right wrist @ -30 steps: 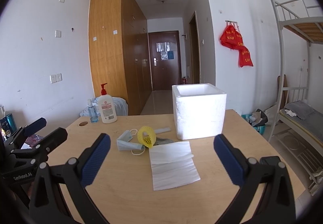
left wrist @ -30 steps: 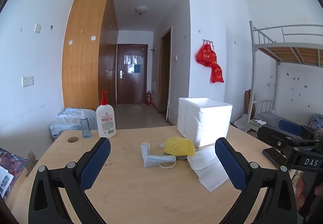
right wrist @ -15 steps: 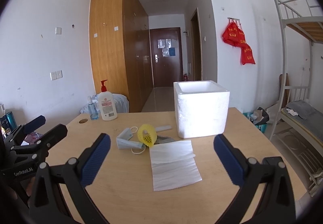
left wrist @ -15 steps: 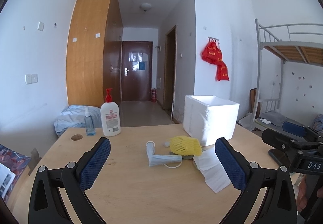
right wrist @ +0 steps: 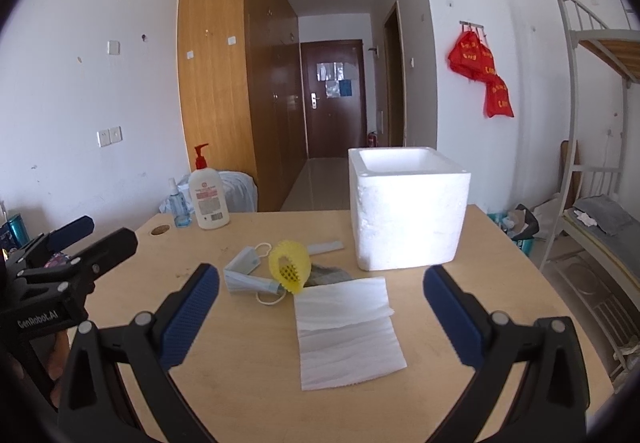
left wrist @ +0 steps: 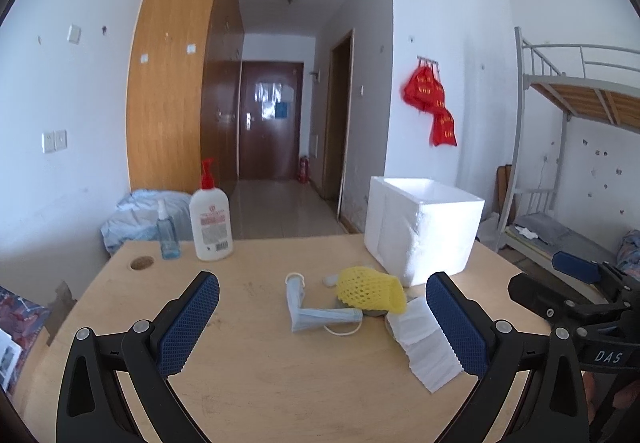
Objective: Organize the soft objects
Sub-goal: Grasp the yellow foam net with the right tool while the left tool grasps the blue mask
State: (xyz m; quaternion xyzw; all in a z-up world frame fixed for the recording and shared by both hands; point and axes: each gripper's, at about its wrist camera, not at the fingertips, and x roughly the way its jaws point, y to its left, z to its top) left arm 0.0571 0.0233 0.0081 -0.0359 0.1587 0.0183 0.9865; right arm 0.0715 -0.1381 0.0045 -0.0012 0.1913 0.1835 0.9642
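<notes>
Nothing is in hand yet: our left gripper (left wrist: 322,317) and right gripper (right wrist: 320,313) both hover over the near side of the table (right wrist: 248,395) with jaws spread wide and empty. The soft things lie in a loose cluster mid-table: a folded blue mask (left wrist: 316,313), a yellow foam net (left wrist: 370,289) touching it, something grey (right wrist: 328,273) half hidden under the net, a white foam sheet (right wrist: 346,327) just in front, and a thin white strip (right wrist: 326,247) behind. The open white box (right wrist: 406,211) stands just behind and right of them, and we judge it the likely place to put them.

Trouble we expect comes from the overlap. Pinching the net may drag the mask or its ear loop along, since they touch. The sheet lies flat, so our fingers may slide over it or only crumple a corner. It is also light and limp, so it could fold or slip out on the way. Both grippers point at the same cluster, so reaching together risks a clash.

Open room is good in front and to the left of the cluster. A pump bottle (right wrist: 208,197) and a small spray bottle (right wrist: 179,205) stand well apart at the far left corner beside a cable hole (right wrist: 160,230). The right edge is near the box, so we should lift over its rim, not sweep round it
</notes>
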